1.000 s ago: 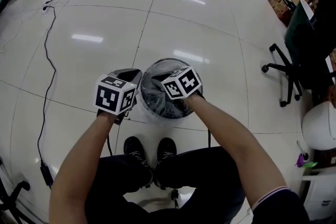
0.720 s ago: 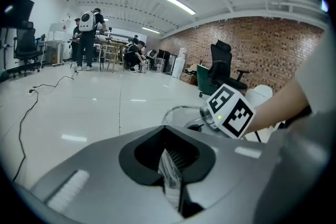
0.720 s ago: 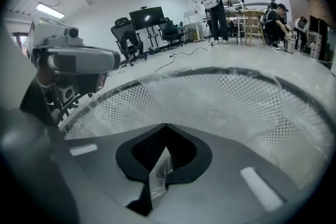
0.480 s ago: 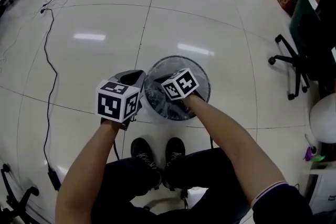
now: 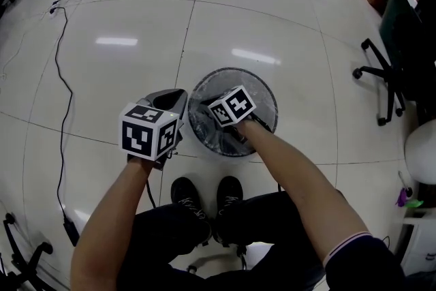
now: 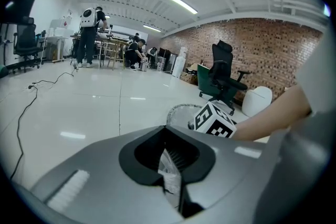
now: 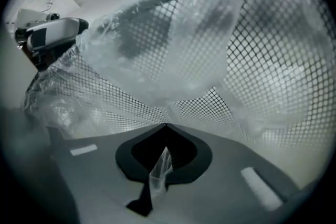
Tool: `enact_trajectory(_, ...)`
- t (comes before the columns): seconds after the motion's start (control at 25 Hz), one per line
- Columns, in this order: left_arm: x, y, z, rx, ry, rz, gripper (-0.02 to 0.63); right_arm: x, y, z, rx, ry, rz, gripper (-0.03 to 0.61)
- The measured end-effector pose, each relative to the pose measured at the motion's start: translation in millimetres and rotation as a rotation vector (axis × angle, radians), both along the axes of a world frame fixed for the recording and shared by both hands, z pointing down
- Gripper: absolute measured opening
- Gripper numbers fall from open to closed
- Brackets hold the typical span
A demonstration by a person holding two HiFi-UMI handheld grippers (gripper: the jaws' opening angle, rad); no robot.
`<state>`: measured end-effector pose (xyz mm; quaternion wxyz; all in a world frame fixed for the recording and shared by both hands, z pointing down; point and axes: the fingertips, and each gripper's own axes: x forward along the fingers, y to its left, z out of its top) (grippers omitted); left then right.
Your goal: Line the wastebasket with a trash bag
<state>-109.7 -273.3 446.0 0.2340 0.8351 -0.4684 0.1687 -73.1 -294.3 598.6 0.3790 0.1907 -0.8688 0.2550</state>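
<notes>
Bright overhead strip lights, floor glare, fisheye edges

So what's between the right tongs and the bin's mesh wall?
Clear trash bag film, seen in the right gripper view: it drapes over the wastebasket mesh ahead of the right tongs, which are shut on a strip of it.

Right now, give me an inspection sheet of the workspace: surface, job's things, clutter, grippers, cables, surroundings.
Surface: glossy white tiled floor.
Job's things: mesh wastebasket upright on the floor; clear trash bag inside it, crumpled against the mesh.
Clutter: small purple and green item at far right.
Grippers: left gripper by the basket's left rim, shut on bag film; right gripper inside the basket, shut on bag film.
Cables: black cable on the floor at left, apart from the basket.
Surroundings: office chair, brick wall, people far off.
</notes>
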Motion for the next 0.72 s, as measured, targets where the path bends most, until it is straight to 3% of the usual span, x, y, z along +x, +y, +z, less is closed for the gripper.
enact_trajectory(0.72,0.5,0.0,-3.6,0.001,0.021,-0.004,0.012,-3.3,-1.6,7.5,-0.011,0.056,-0.027,0.002)
